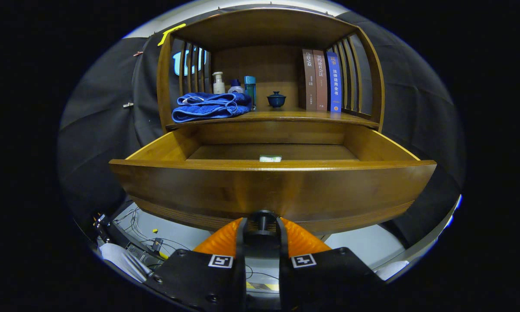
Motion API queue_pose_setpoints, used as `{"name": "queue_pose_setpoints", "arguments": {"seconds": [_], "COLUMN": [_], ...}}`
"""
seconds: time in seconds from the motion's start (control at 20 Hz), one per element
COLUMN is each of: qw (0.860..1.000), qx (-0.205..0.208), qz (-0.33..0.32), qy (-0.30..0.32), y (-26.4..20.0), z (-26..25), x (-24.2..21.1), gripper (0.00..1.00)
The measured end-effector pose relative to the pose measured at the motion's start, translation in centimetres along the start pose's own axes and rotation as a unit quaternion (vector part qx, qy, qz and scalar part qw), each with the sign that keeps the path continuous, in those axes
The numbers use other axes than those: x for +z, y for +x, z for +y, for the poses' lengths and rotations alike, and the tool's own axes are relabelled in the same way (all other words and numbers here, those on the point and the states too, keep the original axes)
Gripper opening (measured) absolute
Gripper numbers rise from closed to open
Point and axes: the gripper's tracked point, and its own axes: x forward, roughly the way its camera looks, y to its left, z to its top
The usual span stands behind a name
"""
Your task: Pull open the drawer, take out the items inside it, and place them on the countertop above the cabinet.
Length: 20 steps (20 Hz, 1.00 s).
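The wooden drawer point(268, 190) stands pulled out toward me, its front panel just ahead of the fingers. Its dark round knob point(263, 216) sits between my fingertips, and my gripper point(262, 223) is shut on it. Inside the drawer, just behind the front panel, the top of a small pale green item point(270, 158) shows; the rest of it is hidden by the panel. Above the drawer runs the countertop point(285, 116) of the cabinet.
On the countertop lie a folded blue towel point(210, 107), three bottles point(234, 86), a small blue lidded cup point(276, 99) and three upright books point(322, 80). Slatted wooden sides and a roof enclose that shelf. Cables and gear point(134, 242) lie on the floor below left.
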Motion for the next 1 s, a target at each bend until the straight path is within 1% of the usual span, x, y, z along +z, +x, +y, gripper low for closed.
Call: {"name": "queue_pose_setpoints", "arguments": {"seconds": [0.3, 0.55, 0.75, 0.9, 1.0], "qw": [1.0, 1.0, 1.0, 0.999, 0.999], "qx": [-0.002, -0.004, -0.015, -0.028, -0.027], "qz": [0.005, 0.006, 0.01, 0.011, 0.007], "qy": [0.006, 0.004, 0.009, 0.029, 0.035], "y": [-1.1, -1.1, -1.9, -3.8, -4.8], "z": [0.0, 0.0, -0.6, -1.0, -0.6], "x": [-0.9, -1.1, -1.4, -0.5, 1.0], "gripper": [0.34, 0.34, 0.71, 0.98, 0.99]}}
